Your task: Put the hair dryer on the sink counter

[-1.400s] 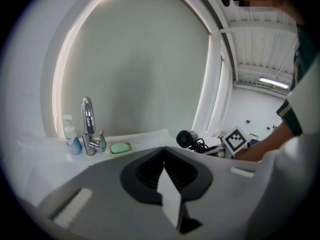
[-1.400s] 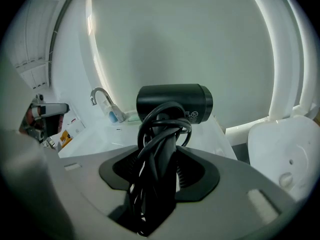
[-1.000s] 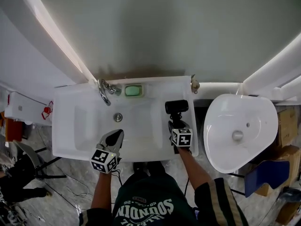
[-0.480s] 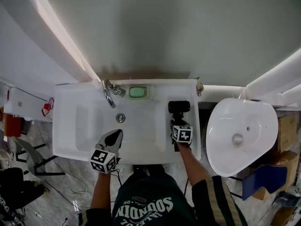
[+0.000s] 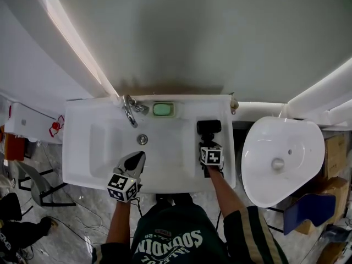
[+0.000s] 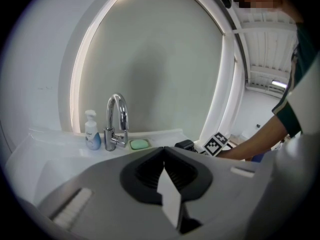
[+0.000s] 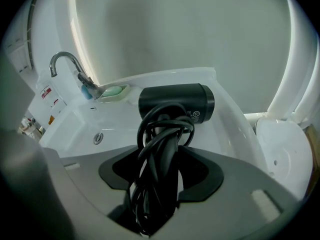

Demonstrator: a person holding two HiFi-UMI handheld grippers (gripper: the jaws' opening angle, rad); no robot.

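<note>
The black hair dryer (image 5: 209, 126) has its cord wound round the handle, and its barrel (image 7: 176, 101) lies crosswise over the right side of the white sink counter (image 5: 226, 147). My right gripper (image 5: 207, 143) is shut on the corded handle, which fills the space between its jaws (image 7: 160, 169). I cannot tell whether the dryer rests on the counter or hangs just above it. My left gripper (image 5: 136, 159) is over the front of the basin with its jaws shut and nothing between them (image 6: 164, 169).
A chrome faucet (image 5: 131, 110) and a green soap (image 5: 163, 109) sit at the back of the sink, with a pump bottle (image 6: 92, 131) left of the faucet. A second white bowl (image 5: 280, 158) stands to the right, with cardboard boxes (image 5: 333, 147) beyond it.
Only the head view has shifted a little. Both grippers and the hair dryer keep their places relative to the sink.
</note>
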